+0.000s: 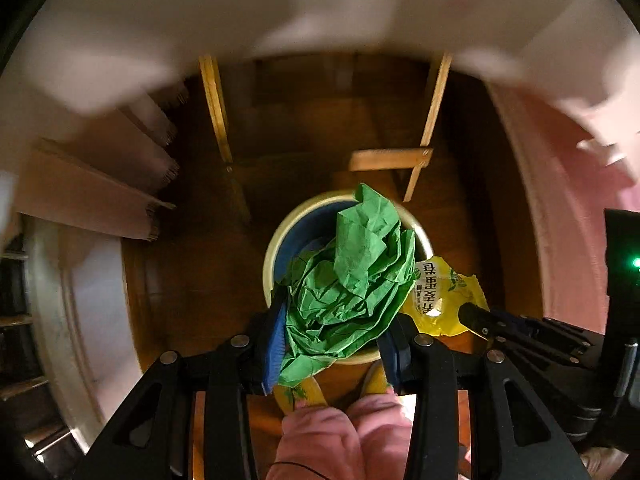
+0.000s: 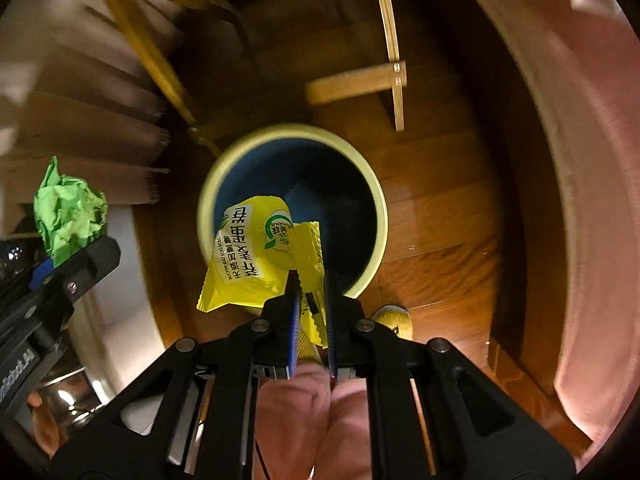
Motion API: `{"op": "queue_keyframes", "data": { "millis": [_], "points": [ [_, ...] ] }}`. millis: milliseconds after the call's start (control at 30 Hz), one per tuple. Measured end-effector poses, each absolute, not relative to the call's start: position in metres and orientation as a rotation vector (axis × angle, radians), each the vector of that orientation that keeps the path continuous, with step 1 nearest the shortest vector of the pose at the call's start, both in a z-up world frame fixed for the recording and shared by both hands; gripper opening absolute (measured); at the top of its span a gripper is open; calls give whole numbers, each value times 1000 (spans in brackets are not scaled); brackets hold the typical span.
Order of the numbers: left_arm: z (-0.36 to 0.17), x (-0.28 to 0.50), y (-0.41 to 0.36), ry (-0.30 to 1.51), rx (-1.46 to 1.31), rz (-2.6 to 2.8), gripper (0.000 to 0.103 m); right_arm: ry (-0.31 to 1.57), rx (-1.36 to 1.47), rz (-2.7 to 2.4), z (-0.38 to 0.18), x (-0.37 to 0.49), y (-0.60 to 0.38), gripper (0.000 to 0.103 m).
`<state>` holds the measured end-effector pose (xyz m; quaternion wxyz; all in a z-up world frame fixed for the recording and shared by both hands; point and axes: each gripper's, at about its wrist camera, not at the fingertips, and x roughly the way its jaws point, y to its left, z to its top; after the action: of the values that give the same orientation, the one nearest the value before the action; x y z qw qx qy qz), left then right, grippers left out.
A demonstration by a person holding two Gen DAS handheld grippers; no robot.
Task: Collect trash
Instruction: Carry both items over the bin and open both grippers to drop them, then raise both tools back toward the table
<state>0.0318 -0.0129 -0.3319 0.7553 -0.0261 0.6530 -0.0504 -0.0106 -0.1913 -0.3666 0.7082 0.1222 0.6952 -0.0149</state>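
A round bin [image 1: 276, 248] with a cream rim and blue inside stands on the wooden floor below both grippers; its rim [image 2: 376, 200] fills the middle of the right wrist view. My left gripper [image 1: 332, 332] is shut on a crumpled green paper [image 1: 352, 276] held right over the bin's mouth. My right gripper [image 2: 314, 280] is shut on a yellow snack wrapper [image 2: 252, 256] that hangs over the bin's near rim. The wrapper [image 1: 440, 300] and right gripper [image 1: 476, 320] show at the right of the left wrist view. The green paper [image 2: 68, 212] appears at the left of the right wrist view.
Light wooden chair legs [image 1: 428, 120] and a crossbar [image 2: 356, 84] stand just beyond the bin. Flat cardboard pieces [image 1: 92, 196] lean at the left. A pink cloth surface [image 2: 592, 200] curves along the right. The person's pink-clad legs [image 1: 340, 436] and a yellow slipper [image 2: 394, 320] are below.
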Motion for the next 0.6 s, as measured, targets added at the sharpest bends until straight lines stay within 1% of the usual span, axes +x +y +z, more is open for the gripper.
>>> {"op": "queue_keyframes", "data": {
  "millis": [100, 133, 167, 200, 233, 267, 300, 333, 367, 467, 600],
  "points": [
    [-365, 36, -21, 1443, -41, -119, 43, 1563, 268, -62, -404, -7, -197, 9],
    [-373, 38, -23, 1447, -33, -125, 48, 1566, 271, -69, -413, -5, -199, 9],
    [-384, 42, -25, 1451, -30, -136, 52, 1568, 277, -76, -422, -4, -202, 16],
    [-388, 47, -24, 1459, -25, -140, 64, 1572, 278, -84, -428, -2, -203, 20],
    [-393, 48, -23, 1464, -19, -136, 74, 1575, 284, -85, -432, 0, -203, 28],
    [-399, 48, -21, 1455, -15, -126, 76, 1572, 295, -80, -435, 0, -205, 29],
    [-400, 48, -21, 1454, -10, -117, 80, 1568, 296, -78, -436, 3, -204, 29],
    [-401, 49, -21, 1452, -6, -107, 85, 1563, 297, -69, -436, 3, -204, 32],
    [-402, 50, -17, 1453, -8, -104, 87, 1560, 297, -59, -435, 5, -204, 36],
    [-399, 51, -8, 1448, -5, -92, 88, 1543, 293, -43, -425, 9, -200, 39],
    [-374, 46, 0, 1445, -7, -78, 88, 1536, 300, -16, -400, 12, -193, 45]
  ]
}}
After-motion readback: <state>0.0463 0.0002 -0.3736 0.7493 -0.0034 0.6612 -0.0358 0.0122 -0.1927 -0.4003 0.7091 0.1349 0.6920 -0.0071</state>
